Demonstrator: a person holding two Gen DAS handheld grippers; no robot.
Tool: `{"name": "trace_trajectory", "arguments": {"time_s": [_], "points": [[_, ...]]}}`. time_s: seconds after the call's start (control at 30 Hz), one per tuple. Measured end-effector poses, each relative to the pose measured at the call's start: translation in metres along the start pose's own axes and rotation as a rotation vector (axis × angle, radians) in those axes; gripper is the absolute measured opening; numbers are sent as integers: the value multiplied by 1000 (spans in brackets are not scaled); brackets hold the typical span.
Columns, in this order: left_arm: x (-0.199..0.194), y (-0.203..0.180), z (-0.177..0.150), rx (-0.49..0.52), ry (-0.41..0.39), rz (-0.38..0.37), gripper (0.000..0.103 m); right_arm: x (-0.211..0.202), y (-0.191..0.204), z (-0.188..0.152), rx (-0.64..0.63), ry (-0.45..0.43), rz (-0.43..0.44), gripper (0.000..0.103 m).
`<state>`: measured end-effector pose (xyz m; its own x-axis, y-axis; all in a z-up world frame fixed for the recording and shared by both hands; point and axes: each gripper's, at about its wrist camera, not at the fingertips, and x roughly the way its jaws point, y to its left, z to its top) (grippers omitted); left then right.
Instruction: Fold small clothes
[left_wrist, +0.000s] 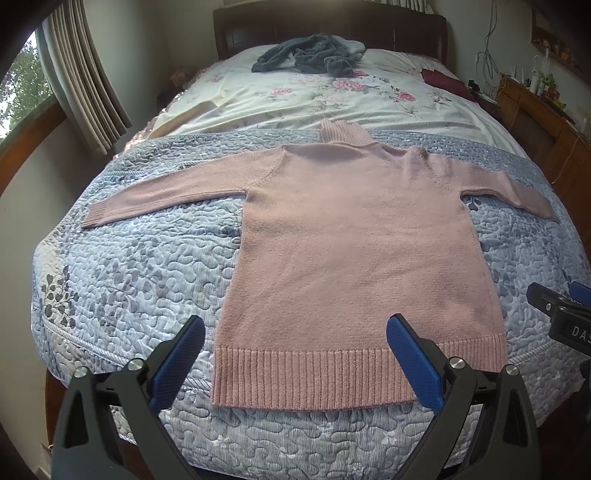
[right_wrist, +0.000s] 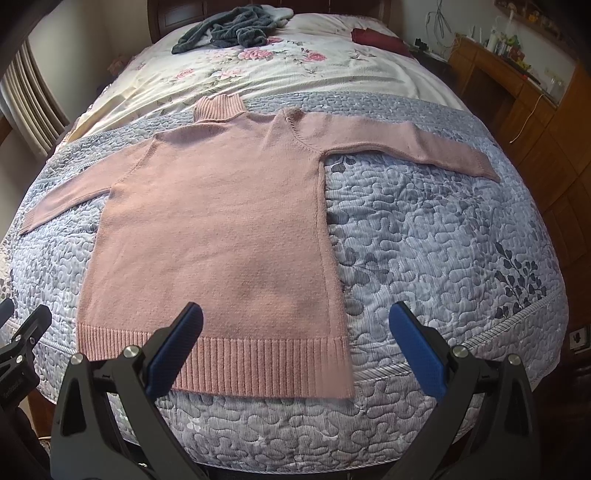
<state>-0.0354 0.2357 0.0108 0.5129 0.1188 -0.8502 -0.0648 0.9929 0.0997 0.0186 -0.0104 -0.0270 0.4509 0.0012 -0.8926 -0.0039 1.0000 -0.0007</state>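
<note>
A pink knit turtleneck sweater (left_wrist: 351, 251) (right_wrist: 214, 229) lies flat on the blue-grey quilt (left_wrist: 129, 266) (right_wrist: 443, 240), both sleeves spread out sideways and the ribbed hem nearest me. My left gripper (left_wrist: 295, 328) hovers open above the hem's left part, nothing between its blue pads. Over the hem's right corner my right gripper (right_wrist: 295, 317) is open too and holds nothing. The right gripper's black body (left_wrist: 561, 317) shows at the right edge of the left wrist view. The left gripper's body (right_wrist: 18, 347) shows at the left edge of the right wrist view.
Beyond the quilt, a floral sheet (left_wrist: 295, 96) covers the bed up to a dark headboard (left_wrist: 332, 26). A dark grey garment pile (left_wrist: 310, 55) and a maroon cloth (left_wrist: 443, 81) lie near the pillows. A wooden dresser (right_wrist: 535, 110) stands on the right, curtains (left_wrist: 81, 74) on the left.
</note>
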Motion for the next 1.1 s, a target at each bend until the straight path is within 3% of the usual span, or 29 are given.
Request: {"name": "trace_trajectory", "arguments": {"time_s": [0.9, 1.0, 1.1], "points": [[12, -2, -2, 18, 3, -12, 99, 8, -4, 2, -7, -17, 26, 100], [28, -9, 5, 40, -5, -37, 99, 23, -20, 14, -4, -6, 78, 100], [53, -24, 24, 51, -8, -38, 99, 45, -56, 38, 34, 2, 51, 100]]}}
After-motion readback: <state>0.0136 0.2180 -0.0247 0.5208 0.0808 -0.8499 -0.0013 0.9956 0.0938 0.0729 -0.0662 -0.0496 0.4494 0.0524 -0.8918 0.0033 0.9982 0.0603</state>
